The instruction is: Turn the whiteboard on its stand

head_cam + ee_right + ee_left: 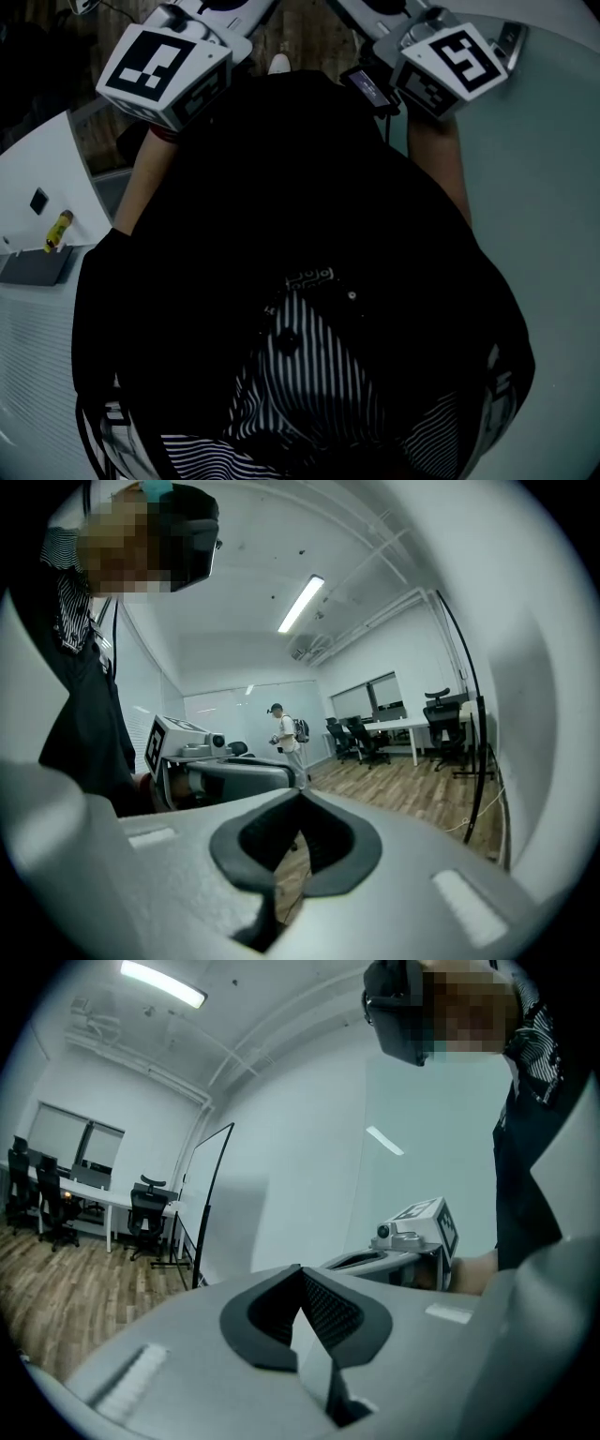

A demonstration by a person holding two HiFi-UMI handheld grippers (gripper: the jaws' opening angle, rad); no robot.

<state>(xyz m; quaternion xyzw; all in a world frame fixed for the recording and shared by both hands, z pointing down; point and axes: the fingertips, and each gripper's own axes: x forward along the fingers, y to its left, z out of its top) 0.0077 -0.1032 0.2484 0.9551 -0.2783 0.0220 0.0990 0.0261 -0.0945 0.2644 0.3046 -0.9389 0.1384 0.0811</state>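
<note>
While a person holds two grippers out in front, a whiteboard [539, 724] stands to their right.
Its black-framed panel rises upright along the right gripper view's right side, above wood floor [422, 803]. The left gripper [300, 1271] and right gripper [300, 796] are both fully closed, holding nothing, apart from the board.

The tall white whiteboard on its black stand [202, 1206] stands left of centre in your left gripper view, black office chairs [145, 1213] beyond it. On the white curved counter [37, 169] at your left, a yellow marker [58, 230] lies just beside a dark flat pad [37, 267].
</note>
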